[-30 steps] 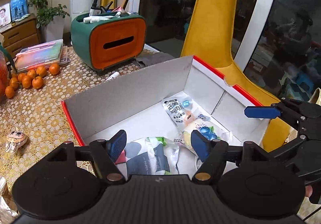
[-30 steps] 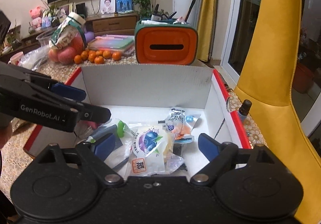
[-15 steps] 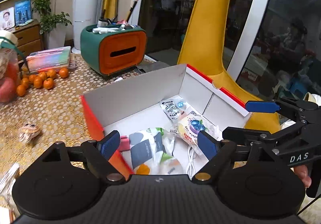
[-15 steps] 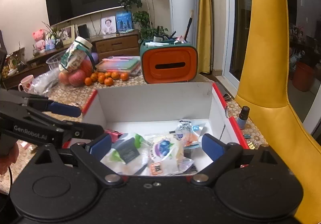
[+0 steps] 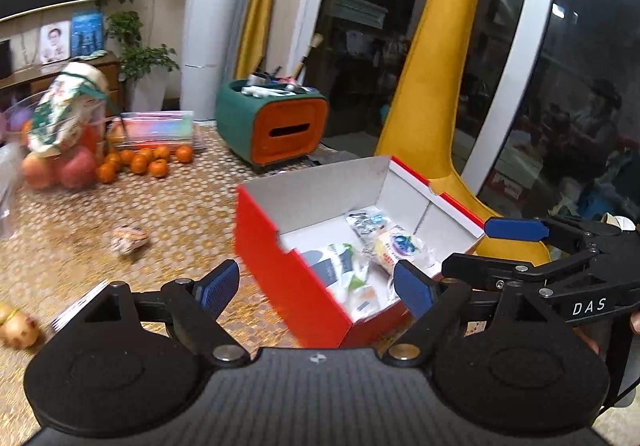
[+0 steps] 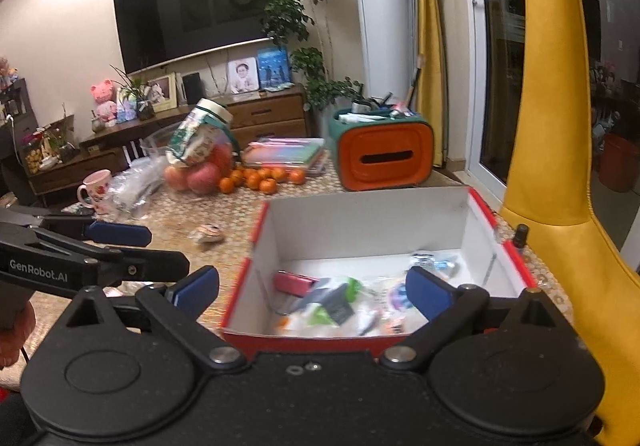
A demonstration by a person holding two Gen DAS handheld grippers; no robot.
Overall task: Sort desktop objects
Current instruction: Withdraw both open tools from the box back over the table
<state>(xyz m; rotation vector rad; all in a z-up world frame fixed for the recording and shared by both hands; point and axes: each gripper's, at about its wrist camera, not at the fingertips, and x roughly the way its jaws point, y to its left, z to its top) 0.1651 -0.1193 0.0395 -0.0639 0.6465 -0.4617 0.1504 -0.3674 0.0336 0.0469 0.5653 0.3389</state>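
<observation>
A red box with a white inside (image 5: 276, 246) (image 6: 360, 214) stands on the table and holds several snack packets (image 5: 384, 242) (image 6: 332, 298) and a pink item (image 6: 294, 282). My left gripper (image 5: 316, 286) is open and empty, above and before the box's near left corner; it also shows in the right wrist view (image 6: 120, 234). My right gripper (image 6: 314, 286) is open and empty, above the box's near edge; it shows at the right of the left wrist view (image 5: 516, 228).
An orange-and-green desk organiser (image 5: 276, 126) (image 6: 380, 150) stands behind the box. Tangerines (image 5: 148, 160), apples with a snack bag (image 6: 200, 154), a small figurine (image 5: 128, 238) (image 6: 208, 232), a mug (image 6: 96, 190) and a small dark bottle (image 6: 520, 234) are on the table. A yellow chair (image 6: 552, 150) stands to the right.
Both grippers have pulled back and up from the box, still open and empty. The box now looks smaller and more of the table to its left shows.
</observation>
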